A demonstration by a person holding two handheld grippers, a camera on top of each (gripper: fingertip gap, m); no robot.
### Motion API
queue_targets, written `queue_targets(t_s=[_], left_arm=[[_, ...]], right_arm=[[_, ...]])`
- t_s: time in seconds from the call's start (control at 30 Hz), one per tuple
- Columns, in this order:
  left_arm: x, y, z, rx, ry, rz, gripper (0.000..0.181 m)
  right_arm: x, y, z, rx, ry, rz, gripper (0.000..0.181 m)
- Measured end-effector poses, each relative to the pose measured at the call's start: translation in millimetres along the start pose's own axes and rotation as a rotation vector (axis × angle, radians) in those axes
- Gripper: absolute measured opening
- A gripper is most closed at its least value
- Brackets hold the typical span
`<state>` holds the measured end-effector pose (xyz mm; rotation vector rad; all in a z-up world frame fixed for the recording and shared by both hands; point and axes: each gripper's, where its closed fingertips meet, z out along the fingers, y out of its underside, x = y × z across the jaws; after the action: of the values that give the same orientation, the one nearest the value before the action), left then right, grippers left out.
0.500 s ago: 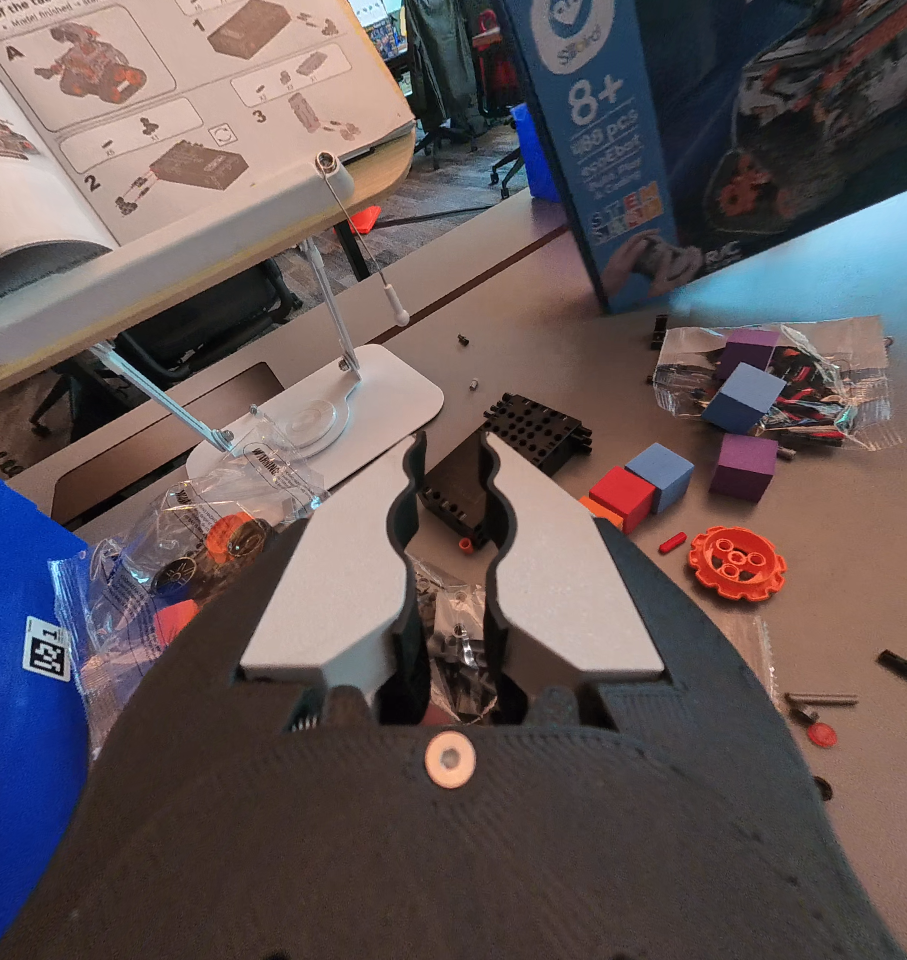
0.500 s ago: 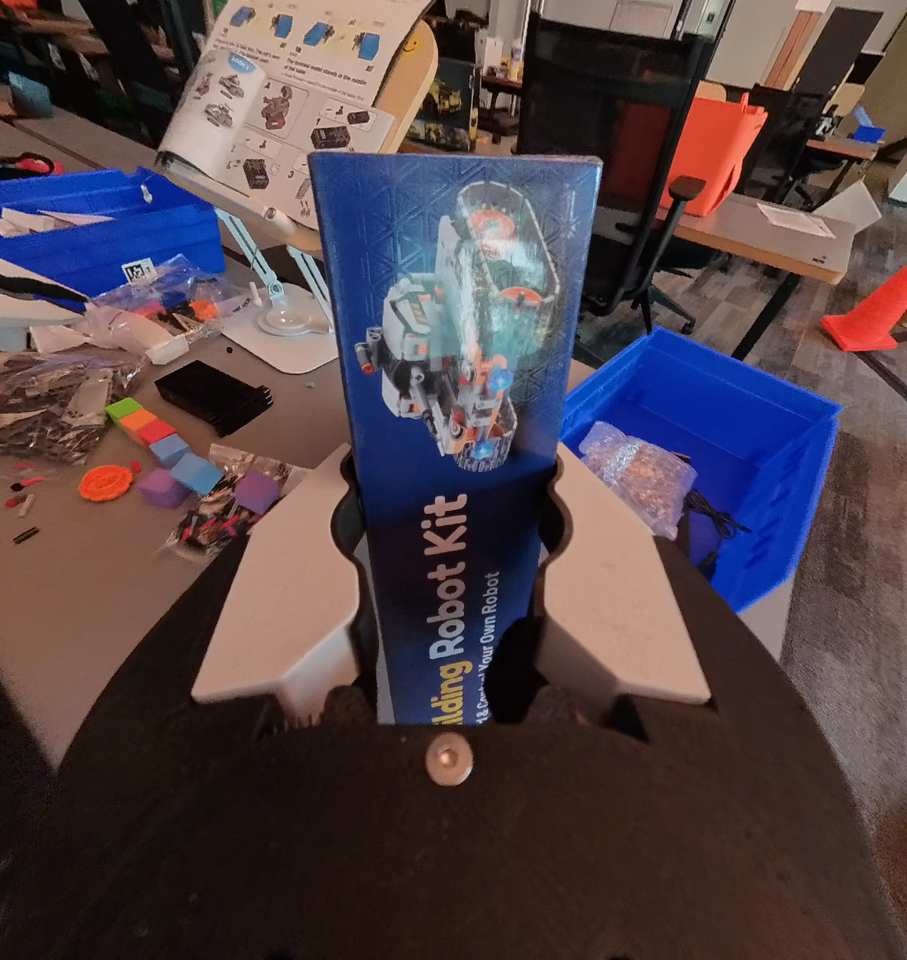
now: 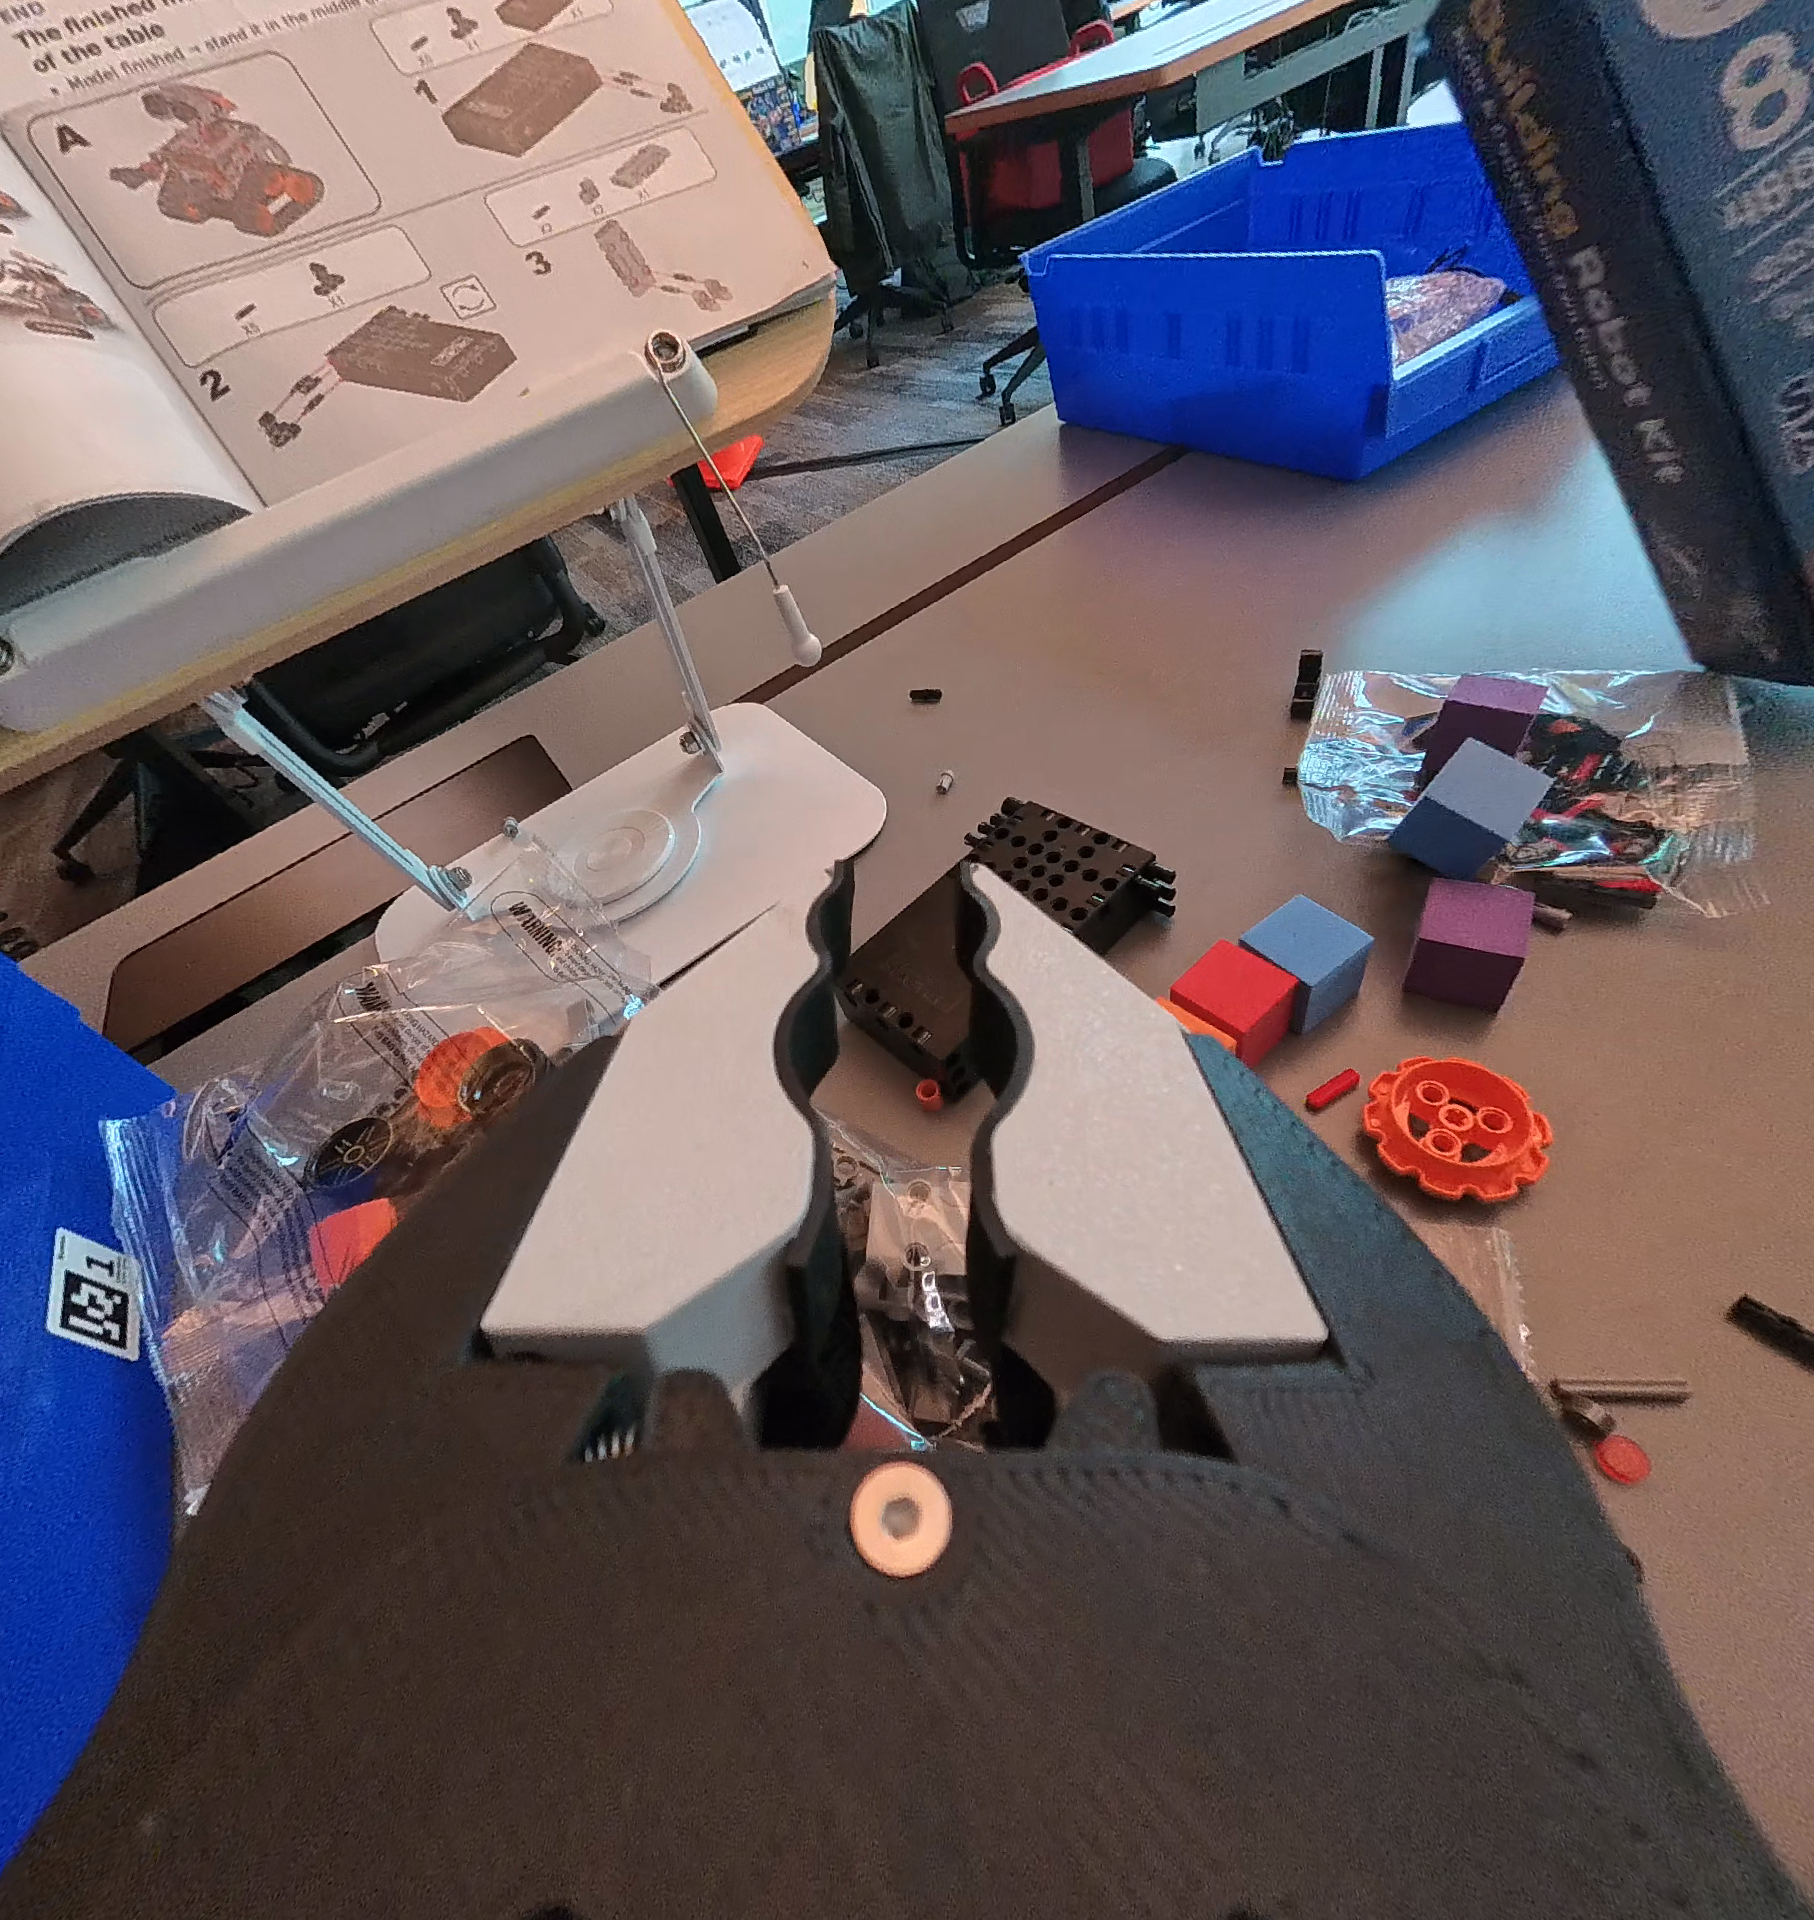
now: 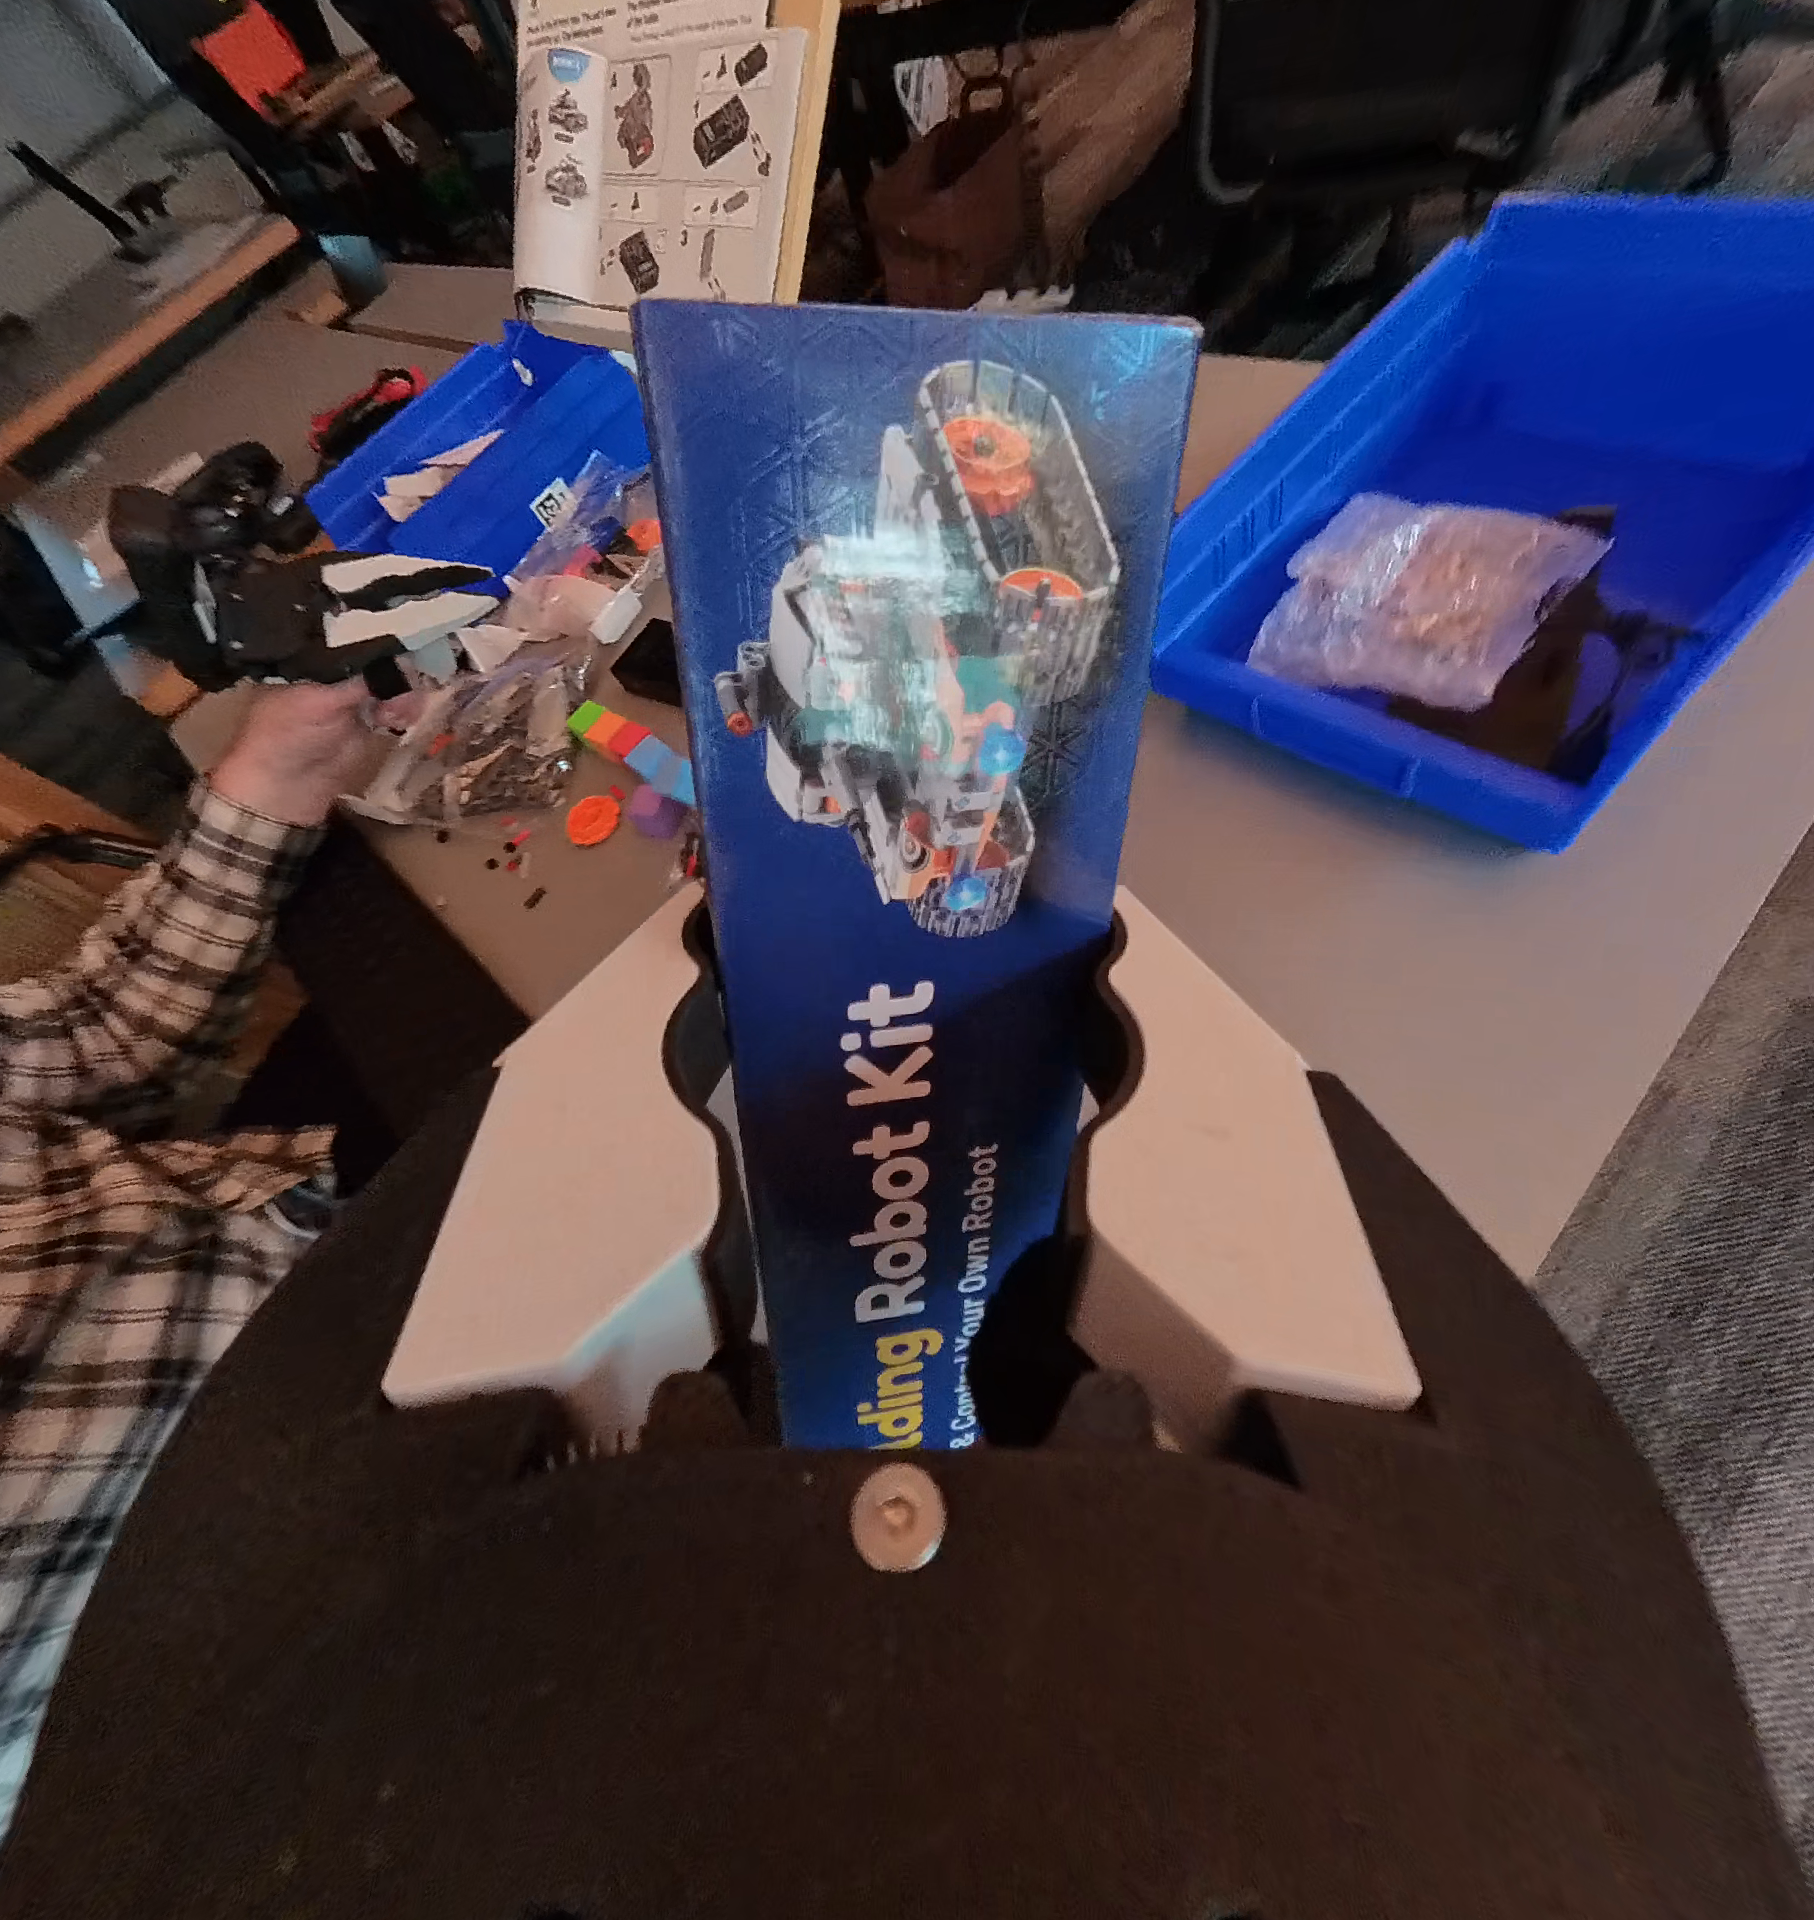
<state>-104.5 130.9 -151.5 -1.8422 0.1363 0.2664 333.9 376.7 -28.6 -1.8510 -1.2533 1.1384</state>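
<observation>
Jaws of right gripper (image 4: 908,925) clamp upright blue box (image 4: 913,644) between them.

Office-like workroom: grey desks (image 3: 1246,582), office chairs (image 3: 882,177), blue parts bins (image 3: 1225,343), carpet.

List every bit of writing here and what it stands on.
Wording is not copied; only its bearers:
Tall blue cardboard box in the right gripper: large print.
Open white instruction booklet: headings, step numbers.
Clear plastic bag: printed notice.
White square sticker on blue bin: code.
</observation>
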Motion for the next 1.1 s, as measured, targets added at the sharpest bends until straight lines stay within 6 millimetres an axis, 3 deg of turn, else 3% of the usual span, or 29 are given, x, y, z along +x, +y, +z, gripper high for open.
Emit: queue_targets(t_s=[0.2, 0.47, 0.67, 0.9, 1.1], left_arm=[[0, 2, 1, -0.011, -0.006, 0.017, 0.017], [1, 9, 5, -0.048, -0.007, 0.040, 0.018], [3, 12, 7, -0.067, -0.008, 0.063, 0.018], [4, 16, 8, -0.090, -0.017, 0.087, 0.018], [5, 20, 10, -0.111, -0.019, 0.103, 0.018]], right_arm=[[41, 23, -20, -0.053, -0.069, 0.178, 0.068], [91, 47, -21, -0.069, -0.151, 0.327, 0.069], [112, 73, -20, -0.132, -0.226, 0.386, 0.069], [137, 86, -15, -0.145, -0.273, 0.443, 0.069], [146, 103, -14, -0.206, -0.335, 0.442, 0.069]])
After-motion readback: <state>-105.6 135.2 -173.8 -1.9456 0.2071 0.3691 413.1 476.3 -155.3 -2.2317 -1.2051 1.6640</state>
